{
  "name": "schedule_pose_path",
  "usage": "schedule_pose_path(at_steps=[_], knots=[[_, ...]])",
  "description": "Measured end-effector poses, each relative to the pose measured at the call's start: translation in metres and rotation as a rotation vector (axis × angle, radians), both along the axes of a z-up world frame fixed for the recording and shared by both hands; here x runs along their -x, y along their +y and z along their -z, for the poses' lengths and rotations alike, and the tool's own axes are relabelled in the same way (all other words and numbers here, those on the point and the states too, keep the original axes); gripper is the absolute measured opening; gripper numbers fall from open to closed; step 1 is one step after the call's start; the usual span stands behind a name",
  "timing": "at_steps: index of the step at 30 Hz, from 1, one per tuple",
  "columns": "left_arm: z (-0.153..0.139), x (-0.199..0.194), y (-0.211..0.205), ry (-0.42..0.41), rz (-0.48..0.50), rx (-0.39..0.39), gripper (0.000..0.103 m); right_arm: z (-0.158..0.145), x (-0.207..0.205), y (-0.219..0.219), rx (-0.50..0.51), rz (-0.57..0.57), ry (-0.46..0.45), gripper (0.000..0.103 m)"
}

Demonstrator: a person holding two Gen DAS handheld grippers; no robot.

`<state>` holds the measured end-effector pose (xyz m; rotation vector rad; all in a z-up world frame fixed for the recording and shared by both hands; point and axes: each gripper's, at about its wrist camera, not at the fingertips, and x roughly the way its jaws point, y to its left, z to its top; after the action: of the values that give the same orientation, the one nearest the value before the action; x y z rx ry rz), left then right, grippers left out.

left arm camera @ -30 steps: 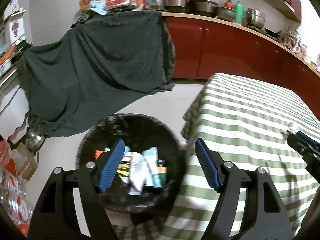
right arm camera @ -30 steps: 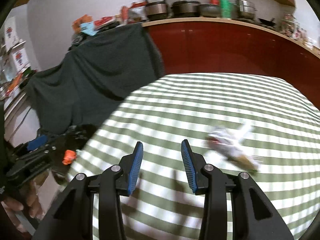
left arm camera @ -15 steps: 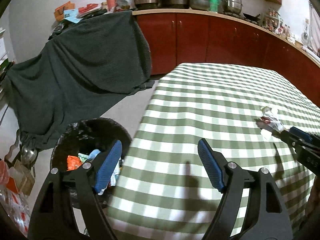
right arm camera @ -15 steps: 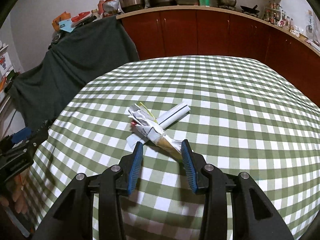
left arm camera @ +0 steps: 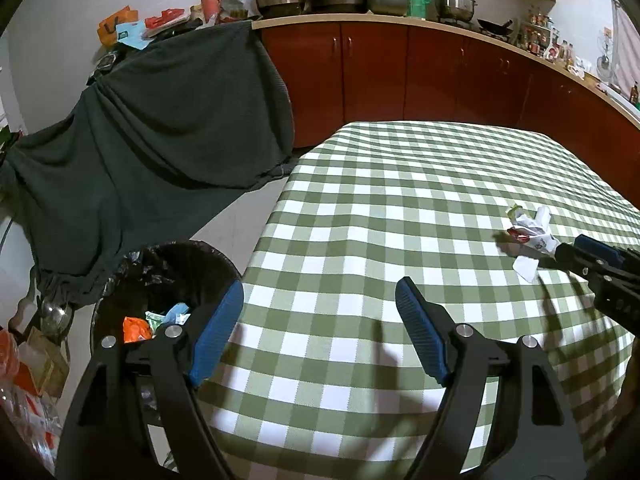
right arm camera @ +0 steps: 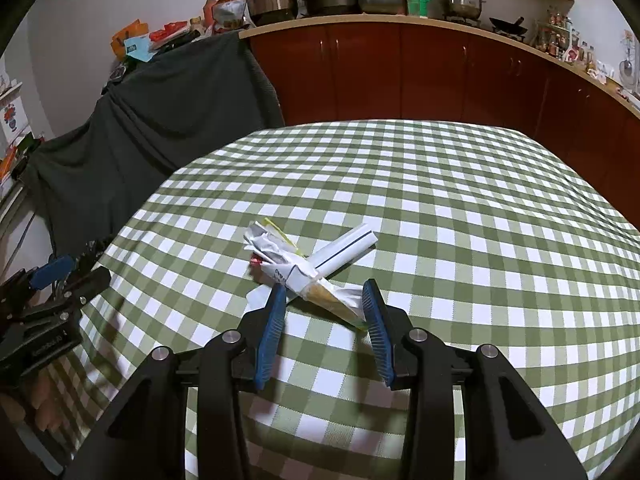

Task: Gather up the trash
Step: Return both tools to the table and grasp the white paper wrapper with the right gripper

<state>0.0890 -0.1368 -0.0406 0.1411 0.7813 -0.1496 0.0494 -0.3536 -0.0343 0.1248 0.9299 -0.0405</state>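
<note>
While your right claw [right arm camera: 325, 307] sits low over the desk covered in green-and-white checked cloth [right arm camera: 440, 208], its blue pads are parted on either side of the near end of a crumpled bundle of white paper wrappers with a rolled white tube across it [right arm camera: 308, 258], not yet closed on it. Your left claw [left arm camera: 320, 328] hangs wide open and empty above the desk's left edge. Just beside that edge, on the floor, stands a round black-lined trash bin [left arm camera: 168, 272] holding orange and blue wrappers. Behind it, dark green fabric [left arm camera: 160, 128] drapes over furniture.
</note>
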Motion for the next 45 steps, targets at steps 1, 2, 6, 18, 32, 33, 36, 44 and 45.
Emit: schedule_pose_path(at_steps=[1, 2, 6, 18, 32, 33, 36, 44, 45], knots=[[0.001, -0.001, 0.002, 0.001, -0.006, 0.001, 0.077, 0.001, -0.002, 0.000, 0.001, -0.006, 0.007, 0.040], [0.001, -0.001, 0.004, 0.002, -0.010, 0.002, 0.077, 0.003, -0.003, 0.002, 0.005, -0.014, 0.013, 0.040], [0.002, -0.002, 0.010, 0.007, -0.019, 0.009, 0.077, 0.004, -0.010, 0.009, 0.050, -0.039, 0.021, 0.040], [0.002, -0.004, 0.021, 0.013, -0.032, 0.028, 0.077, 0.005, -0.021, 0.012, 0.075, -0.063, 0.037, 0.040], [0.005, -0.004, 0.020, 0.022, -0.023, 0.034, 0.077, -0.005, -0.008, 0.019, 0.036, -0.108, 0.057, 0.022], [0.005, -0.004, 0.020, 0.022, -0.023, 0.034, 0.077, -0.006, -0.008, 0.020, 0.040, -0.108, 0.051, 0.022], [0.005, -0.004, 0.021, 0.021, -0.027, 0.035, 0.077, -0.009, -0.007, 0.017, 0.043, -0.100, 0.026, 0.037], [0.003, -0.004, 0.025, 0.024, -0.043, 0.038, 0.077, 0.004, -0.015, 0.020, 0.045, -0.133, 0.057, 0.048], [0.003, -0.004, 0.026, 0.023, -0.041, 0.037, 0.077, 0.007, -0.015, 0.022, 0.049, -0.134, 0.060, 0.048]])
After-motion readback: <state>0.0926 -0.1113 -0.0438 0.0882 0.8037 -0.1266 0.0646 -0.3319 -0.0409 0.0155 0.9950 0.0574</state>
